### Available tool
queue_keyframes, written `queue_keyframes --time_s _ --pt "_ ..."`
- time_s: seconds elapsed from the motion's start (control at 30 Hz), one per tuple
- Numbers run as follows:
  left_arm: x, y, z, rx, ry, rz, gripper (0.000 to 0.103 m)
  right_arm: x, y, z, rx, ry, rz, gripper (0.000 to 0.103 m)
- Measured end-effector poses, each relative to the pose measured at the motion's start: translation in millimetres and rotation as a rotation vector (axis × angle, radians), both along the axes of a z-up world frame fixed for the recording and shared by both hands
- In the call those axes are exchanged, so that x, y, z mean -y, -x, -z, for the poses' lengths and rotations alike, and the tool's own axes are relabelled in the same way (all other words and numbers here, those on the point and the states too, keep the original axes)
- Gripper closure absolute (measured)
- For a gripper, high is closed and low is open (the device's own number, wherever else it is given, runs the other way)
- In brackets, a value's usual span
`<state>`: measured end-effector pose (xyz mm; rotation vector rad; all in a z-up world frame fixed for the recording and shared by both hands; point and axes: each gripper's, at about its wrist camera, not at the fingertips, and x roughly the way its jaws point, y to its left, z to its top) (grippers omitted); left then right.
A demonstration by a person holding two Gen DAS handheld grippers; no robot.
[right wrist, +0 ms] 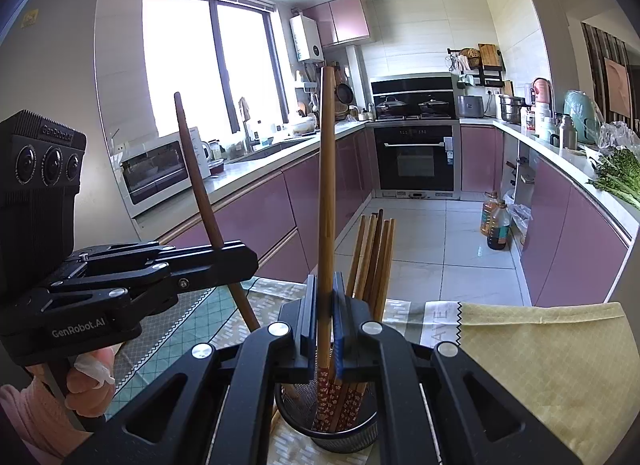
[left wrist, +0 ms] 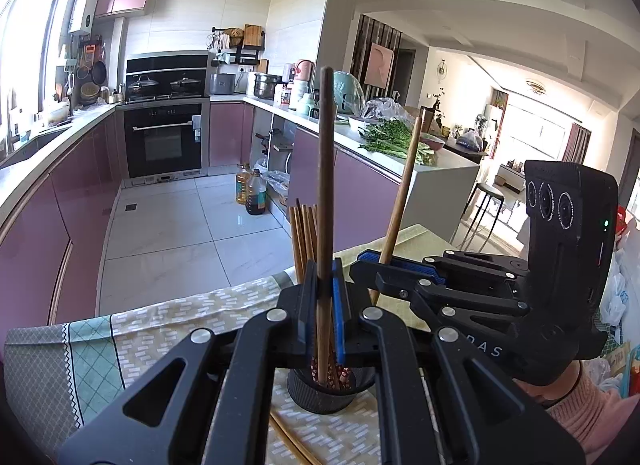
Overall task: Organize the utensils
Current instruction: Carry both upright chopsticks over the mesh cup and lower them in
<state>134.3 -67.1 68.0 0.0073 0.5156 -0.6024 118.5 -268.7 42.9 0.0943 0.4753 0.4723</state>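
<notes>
A black mesh holder (left wrist: pixel 324 397) (right wrist: pixel 326 425) stands on the patterned tablecloth (left wrist: pixel 180 325) with several chopsticks (left wrist: pixel 304 233) (right wrist: pixel 372 257) upright in it. My left gripper (left wrist: pixel 326 297) (right wrist: pixel 240 261) is shut on a dark brown chopstick (left wrist: pixel 325 185) (right wrist: pixel 198 177), held nearly upright with its lower end at the holder's mouth. My right gripper (right wrist: pixel 326 305) (left wrist: pixel 384 265) is shut on a lighter bamboo chopstick (right wrist: pixel 327 185) (left wrist: pixel 400 201), whose red patterned lower end dips into the holder. The two grippers sit side by side just above the holder.
Two loose chopsticks (left wrist: pixel 288 441) lie on the cloth in front of the holder. The table's far edge (right wrist: pixel 520 307) drops to a tiled floor with oil bottles (right wrist: pixel 496 225). Pink cabinets and worktops ring the kitchen. A hand in a pink sleeve (left wrist: pixel 592 405) grips the right tool.
</notes>
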Motion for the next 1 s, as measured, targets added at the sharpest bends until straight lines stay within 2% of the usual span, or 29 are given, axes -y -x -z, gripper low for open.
queue_keyframes --time_s 1.0 --pt "2 -11 17 -0.049 -0.029 0.003 0.095 -1 -9 14 -0.036 0.017 0.006 0.097"
